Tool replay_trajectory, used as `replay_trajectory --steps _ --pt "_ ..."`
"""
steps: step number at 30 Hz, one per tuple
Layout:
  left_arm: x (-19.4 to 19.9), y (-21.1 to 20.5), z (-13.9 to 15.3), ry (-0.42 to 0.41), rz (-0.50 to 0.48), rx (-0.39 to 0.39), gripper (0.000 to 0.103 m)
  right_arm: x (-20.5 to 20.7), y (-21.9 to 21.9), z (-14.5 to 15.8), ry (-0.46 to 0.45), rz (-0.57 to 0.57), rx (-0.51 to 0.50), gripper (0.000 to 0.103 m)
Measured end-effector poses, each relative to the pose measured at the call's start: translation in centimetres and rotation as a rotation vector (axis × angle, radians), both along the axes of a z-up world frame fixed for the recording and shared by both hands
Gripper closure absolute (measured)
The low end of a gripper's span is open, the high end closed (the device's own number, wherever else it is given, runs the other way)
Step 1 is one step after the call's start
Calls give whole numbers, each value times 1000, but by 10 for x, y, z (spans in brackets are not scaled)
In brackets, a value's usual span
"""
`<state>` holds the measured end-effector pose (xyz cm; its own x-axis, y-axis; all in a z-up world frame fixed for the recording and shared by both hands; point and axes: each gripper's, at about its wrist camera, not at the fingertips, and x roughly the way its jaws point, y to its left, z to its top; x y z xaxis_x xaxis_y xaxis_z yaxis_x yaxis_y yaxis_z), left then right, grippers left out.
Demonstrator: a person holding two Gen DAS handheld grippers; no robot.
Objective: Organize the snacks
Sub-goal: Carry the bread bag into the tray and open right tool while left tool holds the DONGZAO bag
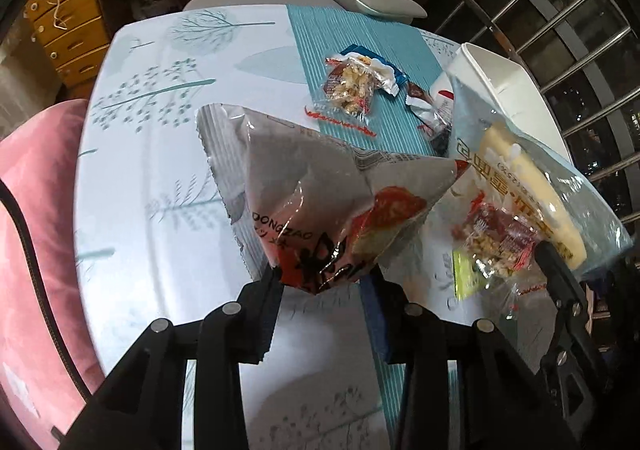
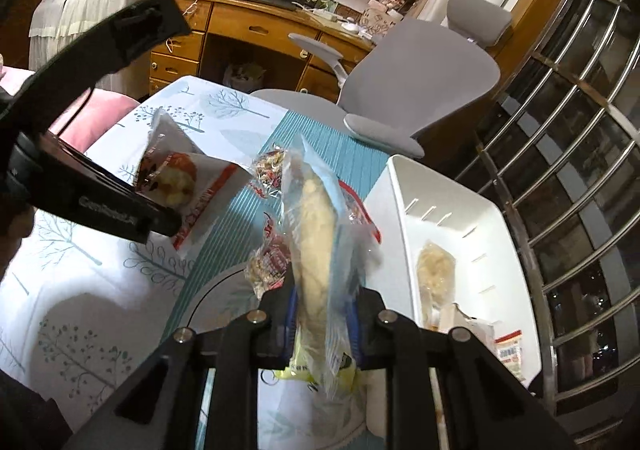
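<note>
My left gripper (image 1: 326, 282) is shut on a grey snack bag with red print (image 1: 320, 201) and holds it above the table. The same bag shows in the right wrist view (image 2: 180, 185), with the left gripper (image 2: 164, 223) on it. My right gripper (image 2: 324, 302) is shut on a clear blue-edged packet with a pale yellow bread roll (image 2: 316, 226), held upright; it shows in the left wrist view too (image 1: 532, 185). Small nut-snack packets (image 1: 352, 85) lie on the teal runner (image 1: 372, 49). A white bin (image 2: 404, 209) at the right holds a few packets (image 2: 434, 270).
The table wears a white cloth with tree prints (image 1: 160, 129). A grey office chair (image 2: 420, 89) stands at the far edge. A pink cushion (image 1: 36, 230) lies to the left. A metal window grille (image 2: 580, 169) runs along the right. A wooden desk (image 2: 260, 29) is behind.
</note>
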<state>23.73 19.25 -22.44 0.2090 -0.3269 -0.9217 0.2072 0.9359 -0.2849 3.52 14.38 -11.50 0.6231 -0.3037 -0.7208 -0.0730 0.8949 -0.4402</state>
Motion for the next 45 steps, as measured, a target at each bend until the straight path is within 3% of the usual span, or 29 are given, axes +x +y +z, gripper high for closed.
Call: replay_trajectory --steps 7,17,25,32,33,39,45 --pt "-26 -9 48 6 4 -29 66 -25 4 28 -16 -13 43 84" --pt "-72 -10 79 0 0 -85 65 -59 2 61 -37 -51 136 84" --pt "-99 -32 106 34 -56 -95 64 -86 -3 79 -59 -38 139 84" --pt "-107 -66 122 44 -88 -48 64 -102 -17 101 -99 12 140 90" --pt "-107 -73 123 43 -87 -42 64 -103 -20 104 -107 20 144 102" --pt "-105 -113 132 51 -44 -30 64 -111 -44 129 -165 114 153 103" --pt "-99 -164 146 19 -35 -31 63 -115 -88 134 -129 151 201 103"
